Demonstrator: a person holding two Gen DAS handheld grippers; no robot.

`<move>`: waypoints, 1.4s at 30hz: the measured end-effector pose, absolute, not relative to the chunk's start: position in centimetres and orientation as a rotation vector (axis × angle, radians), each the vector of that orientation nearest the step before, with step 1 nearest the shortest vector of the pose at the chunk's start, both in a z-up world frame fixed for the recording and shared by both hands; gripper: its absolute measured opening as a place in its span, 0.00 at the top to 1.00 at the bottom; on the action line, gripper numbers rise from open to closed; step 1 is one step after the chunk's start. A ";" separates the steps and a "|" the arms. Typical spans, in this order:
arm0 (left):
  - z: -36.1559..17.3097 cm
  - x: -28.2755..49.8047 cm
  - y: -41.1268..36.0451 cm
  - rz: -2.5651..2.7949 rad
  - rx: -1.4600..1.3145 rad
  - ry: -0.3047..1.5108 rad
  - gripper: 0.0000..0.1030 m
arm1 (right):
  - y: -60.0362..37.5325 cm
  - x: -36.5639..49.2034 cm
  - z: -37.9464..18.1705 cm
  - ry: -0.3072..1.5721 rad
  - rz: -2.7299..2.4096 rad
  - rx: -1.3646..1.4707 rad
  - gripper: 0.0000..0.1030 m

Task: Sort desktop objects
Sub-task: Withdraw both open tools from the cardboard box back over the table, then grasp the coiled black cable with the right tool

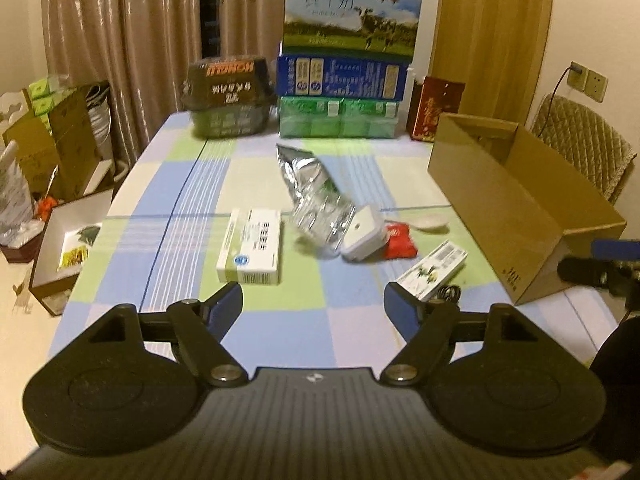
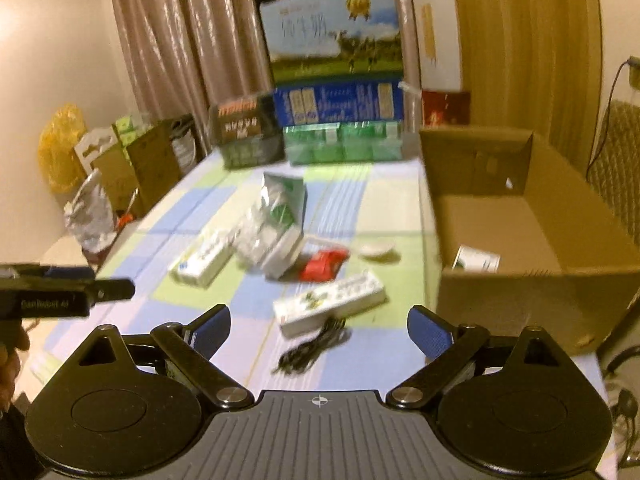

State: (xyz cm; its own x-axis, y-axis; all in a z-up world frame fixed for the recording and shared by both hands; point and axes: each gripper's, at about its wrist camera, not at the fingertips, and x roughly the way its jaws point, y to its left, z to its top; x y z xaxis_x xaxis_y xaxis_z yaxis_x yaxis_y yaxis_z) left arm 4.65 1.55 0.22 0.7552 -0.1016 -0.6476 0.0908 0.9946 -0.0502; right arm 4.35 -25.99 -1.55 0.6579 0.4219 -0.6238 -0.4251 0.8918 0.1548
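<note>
Left gripper (image 1: 313, 296) and right gripper (image 2: 319, 322): jaws spread wide, holding nothing, above bench (image 1: 280, 320) beside cardboard box (image 2: 520, 280).

Dim warm indoor light; fisheye bend at edges; rt view blurrier

A lived-in home room is shown. The worktop (image 1: 168, 240) is covered by a pastel checked cloth, and behind it long curtains (image 1: 120, 32) are hung. Milk cartons (image 1: 352, 12) are stacked at the worktop's far edge, a quilted chair (image 1: 580, 140) is set to its right, and household boxes (image 1: 60, 140) are piled on the floor to its left.
</note>
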 end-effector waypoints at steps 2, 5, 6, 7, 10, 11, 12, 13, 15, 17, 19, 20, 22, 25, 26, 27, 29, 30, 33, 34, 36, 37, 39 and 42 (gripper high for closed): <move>-0.6 4.8 1.7 -0.112 -0.024 0.714 0.28 | -25.5 4.4 -2.5 0.720 0.472 -0.010 0.10; -1.7 5.4 1.7 -0.128 -0.024 0.723 0.26 | -24.8 4.6 -3.9 0.742 0.467 -0.016 0.10; -2.2 5.7 1.7 -0.134 -0.020 0.727 0.26 | -24.5 4.8 -4.4 0.749 0.467 -0.019 0.10; -2.6 5.9 1.6 -0.138 -0.013 0.730 0.26 | -24.1 5.1 -4.9 0.756 0.467 -0.022 0.10; -4.1 6.9 1.8 -0.149 0.001 0.747 0.25 | -23.1 6.0 -6.3 0.786 0.466 -0.034 0.20; -4.5 7.3 2.0 -0.155 0.001 0.750 0.25 | -22.8 6.4 -6.9 0.798 0.466 -0.038 0.27; -5.0 7.7 2.1 -0.160 0.003 0.756 0.25 | -22.5 6.8 -7.5 0.811 0.463 -0.039 0.29; -5.5 8.2 2.1 -0.167 0.004 0.759 0.25 | -22.3 7.2 -8.0 0.821 0.459 -0.038 0.31; -6.3 9.1 2.2 -0.187 0.008 0.765 0.25 | -21.9 8.0 -9.0 0.838 0.446 -0.032 0.33; -6.9 10.1 2.0 -0.201 0.014 0.768 0.25 | -21.7 8.7 -9.7 0.851 0.439 -0.018 0.34; -7.7 11.2 2.0 -0.213 0.007 0.778 0.25 | -21.4 9.4 -10.3 0.857 0.431 -0.018 0.36; -8.0 11.7 2.0 -0.216 -0.002 0.782 0.25 | -21.2 9.6 -10.6 0.862 0.429 -0.015 0.37; -8.5 12.5 2.0 -0.221 -0.028 0.788 0.25 | -21.0 10.1 -11.2 0.872 0.419 -0.012 0.39; -9.2 13.4 1.8 -0.235 -0.040 0.799 0.25 | -20.9 10.6 -12.1 0.879 0.399 -0.018 0.44; -9.4 13.7 1.6 -0.233 -0.032 0.803 0.25 | -20.9 10.7 -12.3 0.877 0.396 -0.015 0.45; -9.6 14.0 1.5 -0.230 -0.024 0.809 0.25 | -20.8 10.7 -12.3 0.870 0.394 -0.018 0.45; -9.9 14.4 1.4 -0.228 -0.023 0.818 0.26 | -20.2 10.6 -12.4 0.855 0.392 -0.053 0.48; -10.0 14.5 1.4 -0.230 -0.025 0.822 0.26 | -19.9 10.5 -12.5 0.847 0.394 -0.070 0.48; -10.1 14.7 0.9 -0.241 -0.010 0.822 0.25 | -19.0 10.3 -12.8 0.821 0.388 -0.128 0.52; -10.0 14.7 0.8 -0.244 -0.005 0.821 0.25 | -18.9 10.2 -12.8 0.815 0.382 -0.141 0.58; -10.0 14.6 0.5 -0.255 0.002 0.819 0.25 | -19.0 10.3 -12.8 0.815 0.370 -0.145 0.66; -10.0 14.6 0.4 -0.257 0.003 0.819 0.25 | -19.3 10.3 -12.8 0.819 0.362 -0.141 0.71; -10.1 14.7 0.3 -0.259 0.004 0.822 0.25 | -19.7 10.5 -12.7 0.823 0.346 -0.131 0.79; -10.3 14.8 0.2 -0.265 0.003 0.829 0.25 | -20.5 10.5 -12.5 0.824 0.329 -0.115 0.85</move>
